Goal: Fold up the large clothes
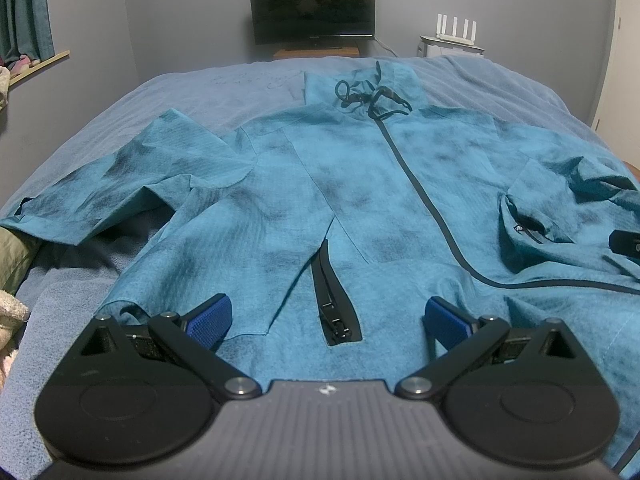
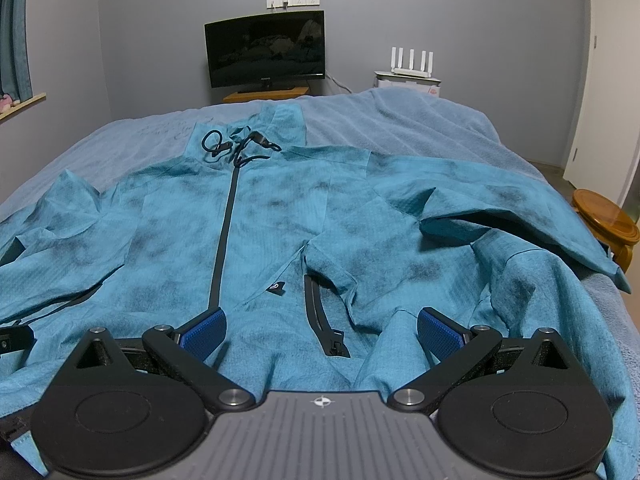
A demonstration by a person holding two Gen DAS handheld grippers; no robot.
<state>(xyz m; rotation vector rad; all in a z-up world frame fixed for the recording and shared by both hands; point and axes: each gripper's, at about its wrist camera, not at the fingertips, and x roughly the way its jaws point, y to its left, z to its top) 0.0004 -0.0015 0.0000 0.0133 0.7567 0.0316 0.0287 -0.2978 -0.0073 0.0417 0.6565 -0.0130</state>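
A large teal zip-up jacket (image 1: 360, 184) with dark mottling lies face up on the bed, collar and drawcords at the far end, sleeves spread to both sides. It also shows in the right wrist view (image 2: 280, 216). My left gripper (image 1: 327, 320) is open above the jacket's lower left half, its blue pads either side of an open pocket zipper (image 1: 334, 300). My right gripper (image 2: 322, 330) is open above the lower right half, around another pocket zipper (image 2: 324, 320). The right gripper's edge shows at the far right of the left wrist view (image 1: 626, 242).
The bed has a blue-grey blanket (image 1: 200, 92). A dark monitor (image 1: 312, 8) and a white router (image 1: 456, 32) stand beyond the bed's far end. A wooden stool (image 2: 604, 220) is at the bed's right. Pillows (image 1: 12, 264) lie at the left edge.
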